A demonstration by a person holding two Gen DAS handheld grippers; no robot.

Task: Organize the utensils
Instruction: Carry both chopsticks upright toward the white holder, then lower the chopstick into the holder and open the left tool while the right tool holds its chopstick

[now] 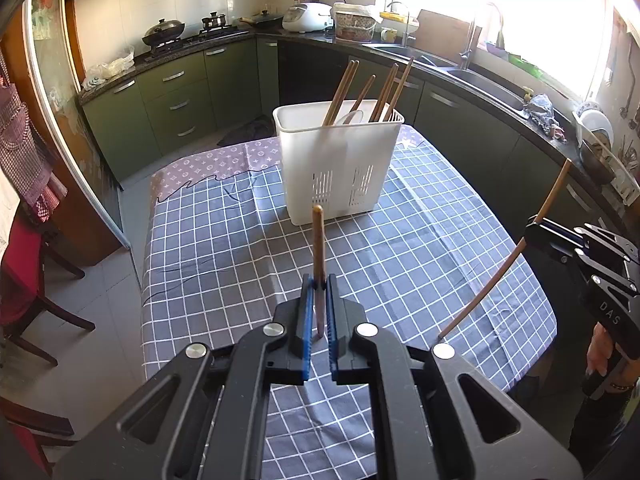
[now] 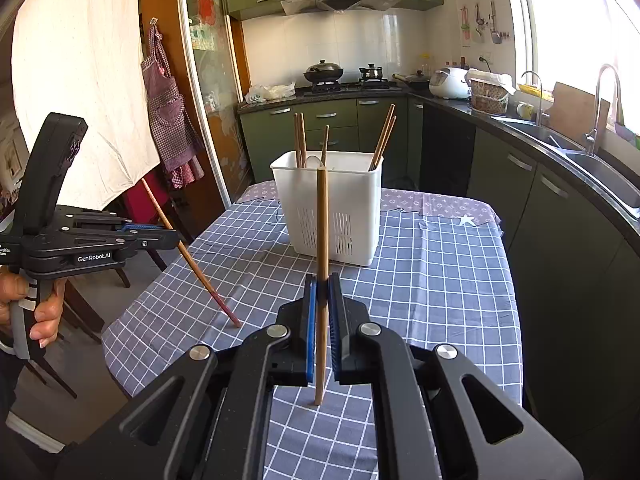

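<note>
Left gripper (image 1: 319, 312): we are clamping a chopstick (image 1: 318, 248) upright, ready to drop.
Right gripper (image 2: 322, 312): pinching a second stick (image 2: 321, 264), same reason.
Holder (image 1: 336, 168): standing frame centre, five sticks inside.

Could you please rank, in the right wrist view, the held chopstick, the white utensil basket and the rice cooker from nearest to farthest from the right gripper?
1. Chopstick, clamped upright in the right gripper.
2. White utensil basket, ahead on the checked tablecloth.
3. Rice cooker, far right on the counter.

Holder (image 1: 334, 160) on table (image 1: 440, 248) centre w/ chopsticks (image 1: 340, 94) in it; counter (image 1: 480, 80) behind.
</note>
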